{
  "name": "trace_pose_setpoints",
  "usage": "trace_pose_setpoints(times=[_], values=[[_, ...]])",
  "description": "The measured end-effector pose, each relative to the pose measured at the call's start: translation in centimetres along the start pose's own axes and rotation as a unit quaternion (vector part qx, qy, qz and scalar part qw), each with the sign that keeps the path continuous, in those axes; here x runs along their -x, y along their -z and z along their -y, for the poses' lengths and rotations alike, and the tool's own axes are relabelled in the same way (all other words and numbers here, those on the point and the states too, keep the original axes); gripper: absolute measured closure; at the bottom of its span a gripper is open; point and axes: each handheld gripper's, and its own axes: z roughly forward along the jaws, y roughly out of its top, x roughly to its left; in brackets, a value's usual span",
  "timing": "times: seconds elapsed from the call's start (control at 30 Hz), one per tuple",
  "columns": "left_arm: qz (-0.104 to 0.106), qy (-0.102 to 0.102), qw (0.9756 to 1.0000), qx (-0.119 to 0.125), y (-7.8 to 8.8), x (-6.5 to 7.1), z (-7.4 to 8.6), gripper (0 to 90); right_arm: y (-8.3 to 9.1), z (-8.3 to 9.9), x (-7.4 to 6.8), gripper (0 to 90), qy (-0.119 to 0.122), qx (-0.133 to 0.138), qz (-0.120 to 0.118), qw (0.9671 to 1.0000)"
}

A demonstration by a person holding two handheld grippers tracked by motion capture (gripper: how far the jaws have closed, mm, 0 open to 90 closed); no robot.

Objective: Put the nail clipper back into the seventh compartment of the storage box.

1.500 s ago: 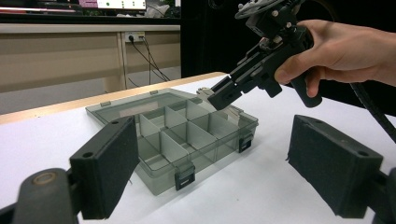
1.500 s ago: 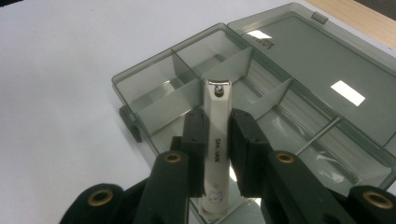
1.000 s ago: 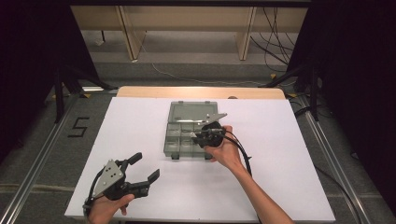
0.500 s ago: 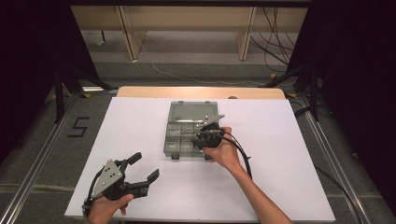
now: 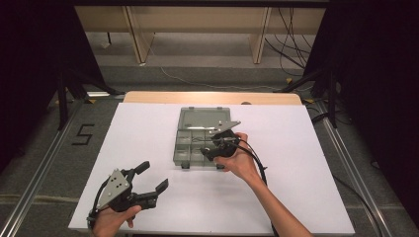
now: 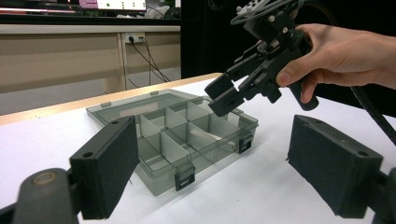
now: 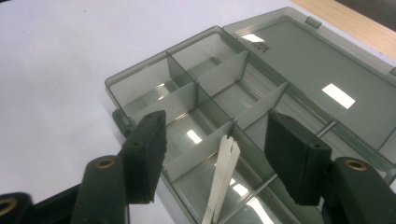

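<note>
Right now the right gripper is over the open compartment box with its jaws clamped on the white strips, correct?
Not quite. The right gripper is over the open compartment box, but its jaws stand apart; the white strips lean free in a compartment between them, as the right gripper view shows.

A white sheet (image 5: pixel 306 163) covers the tabletop (image 5: pixel 212 97), whose bare wooden edge shows beyond the hand-held grippers. On the grey floor left of the left hand-held gripper, black tape forms a "5" (image 5: pixel 83 134). Cables (image 5: pixel 291 29) hang by pale furniture legs (image 5: pixel 134 29) far ahead.
</note>
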Motion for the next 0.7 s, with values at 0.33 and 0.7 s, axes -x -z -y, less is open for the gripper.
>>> trace_pose_setpoints(times=[0.33,0.7], values=[[0.0,0.0,1.0,0.0,0.0,0.0,0.0,15.8,0.9,-0.2,-0.2,30.6,0.004,0.028,0.001,0.9996],[-0.001,-0.002,1.0,-0.002,0.1,0.0,0.0,15.8,2.1,-0.3,-0.9,27.2,0.015,0.047,-0.003,0.9988]])
